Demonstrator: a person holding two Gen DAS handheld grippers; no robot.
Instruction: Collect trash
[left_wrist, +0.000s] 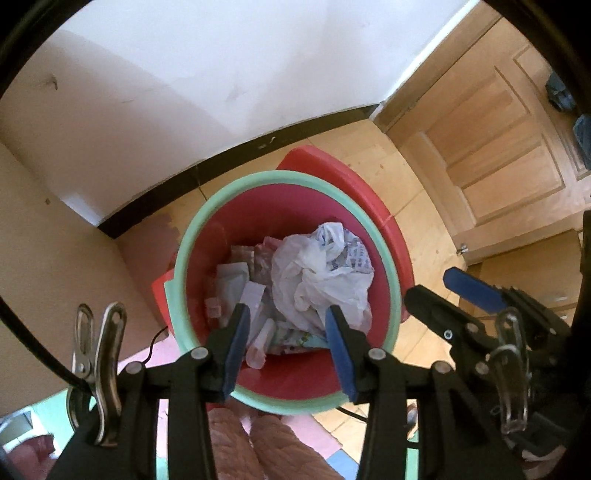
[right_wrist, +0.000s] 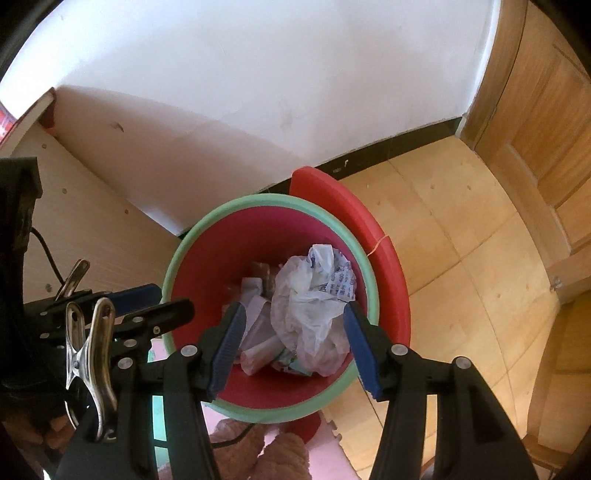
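A red trash bin with a pale green rim (left_wrist: 192, 236) (right_wrist: 177, 251) stands on the floor right below both grippers. Inside lie a crumpled white plastic bag (left_wrist: 317, 280) (right_wrist: 310, 295) with blue print, paper scraps (left_wrist: 236, 280) and small wrappers. My left gripper (left_wrist: 287, 308) hangs over the bin's mouth, open, with nothing between its blue pads. My right gripper (right_wrist: 294, 306) is also open and empty above the bag. Each shows in the other's view: the right gripper (left_wrist: 430, 286) at the right, the left gripper (right_wrist: 173, 299) at the left.
The bin's red lid (left_wrist: 369, 195) (right_wrist: 369, 221) stands open behind it, toward the white wall with black skirting (left_wrist: 221, 158). A beige cabinet side (right_wrist: 92, 221) is left, a wooden door (left_wrist: 498, 147) right. A person's quilted trouser legs (left_wrist: 258, 443) stand on pink foam mats.
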